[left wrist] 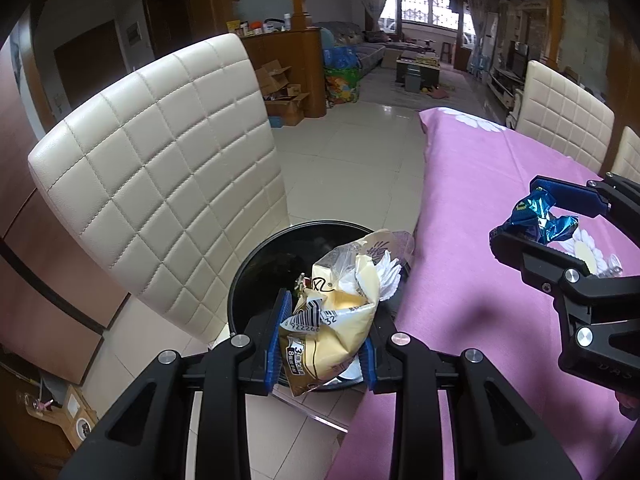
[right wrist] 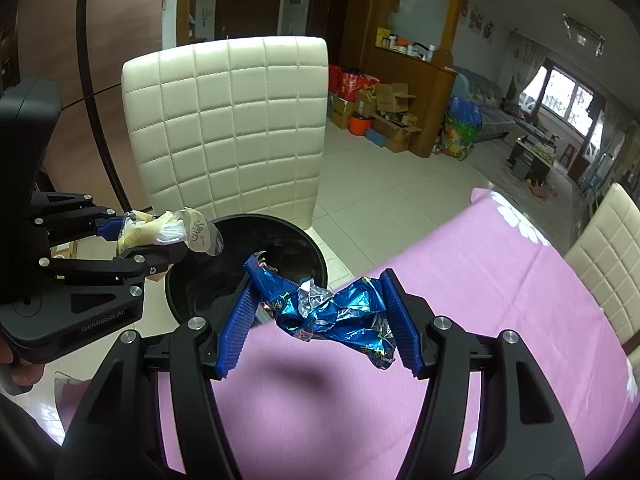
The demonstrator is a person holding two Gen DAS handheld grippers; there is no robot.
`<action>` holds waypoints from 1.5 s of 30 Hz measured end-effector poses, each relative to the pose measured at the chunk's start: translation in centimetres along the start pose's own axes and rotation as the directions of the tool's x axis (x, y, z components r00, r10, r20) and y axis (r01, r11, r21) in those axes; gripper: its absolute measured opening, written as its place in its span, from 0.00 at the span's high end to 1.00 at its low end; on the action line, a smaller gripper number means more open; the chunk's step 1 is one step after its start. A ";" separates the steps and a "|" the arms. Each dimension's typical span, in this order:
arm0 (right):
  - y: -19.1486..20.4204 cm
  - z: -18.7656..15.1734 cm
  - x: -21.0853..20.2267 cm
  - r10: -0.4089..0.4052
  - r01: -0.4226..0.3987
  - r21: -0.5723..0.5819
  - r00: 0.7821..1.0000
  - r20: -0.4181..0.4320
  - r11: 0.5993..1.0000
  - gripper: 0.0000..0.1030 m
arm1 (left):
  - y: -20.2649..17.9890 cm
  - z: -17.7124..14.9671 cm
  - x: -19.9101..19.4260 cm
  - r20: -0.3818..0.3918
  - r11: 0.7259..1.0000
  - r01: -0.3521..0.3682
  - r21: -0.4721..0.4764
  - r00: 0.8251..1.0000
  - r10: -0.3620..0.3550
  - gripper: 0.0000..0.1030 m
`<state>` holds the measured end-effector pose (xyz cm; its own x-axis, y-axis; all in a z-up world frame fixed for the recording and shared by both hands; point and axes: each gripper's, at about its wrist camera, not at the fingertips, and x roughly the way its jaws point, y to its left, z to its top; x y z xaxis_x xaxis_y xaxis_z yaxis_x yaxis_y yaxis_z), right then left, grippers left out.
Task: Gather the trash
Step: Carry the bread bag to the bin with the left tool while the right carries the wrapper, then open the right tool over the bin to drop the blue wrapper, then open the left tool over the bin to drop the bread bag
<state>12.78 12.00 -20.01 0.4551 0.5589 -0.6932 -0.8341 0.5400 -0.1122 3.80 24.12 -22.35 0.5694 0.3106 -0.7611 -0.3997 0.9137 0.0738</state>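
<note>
Left wrist view: left gripper pinches yellow wrapper over black bin for release; right gripper clamps blue foil wrapper, staged beside the bin.

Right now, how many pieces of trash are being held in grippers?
2. A yellow snack wrapper in the left gripper above the black bin; a blue foil wrapper in the right gripper over the table edge.
</note>
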 end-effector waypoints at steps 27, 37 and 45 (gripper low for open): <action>2.2 3.9 5.3 0.111 -0.109 -0.080 0.994 0.012 0.991 0.38 | 6.5 0.6 3.1 -0.038 0.983 -0.129 -0.127 0.991 0.125 0.71; 2.5 3.8 5.8 0.152 -0.151 -0.087 0.988 0.010 0.985 0.32 | 6.9 0.1 3.2 -0.057 0.978 -0.152 -0.142 0.988 0.145 0.71; 2.6 3.5 5.7 0.152 -0.151 -0.087 0.988 0.005 0.985 0.32 | 6.8 0.0 3.2 -0.067 0.977 -0.152 -0.148 0.987 0.143 0.71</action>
<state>14.30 18.75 -21.75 0.3241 0.6379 -0.6986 -0.9173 0.3925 -0.0672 2.90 31.29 -24.33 0.4568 0.4201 -0.7841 -0.5834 0.8069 0.0925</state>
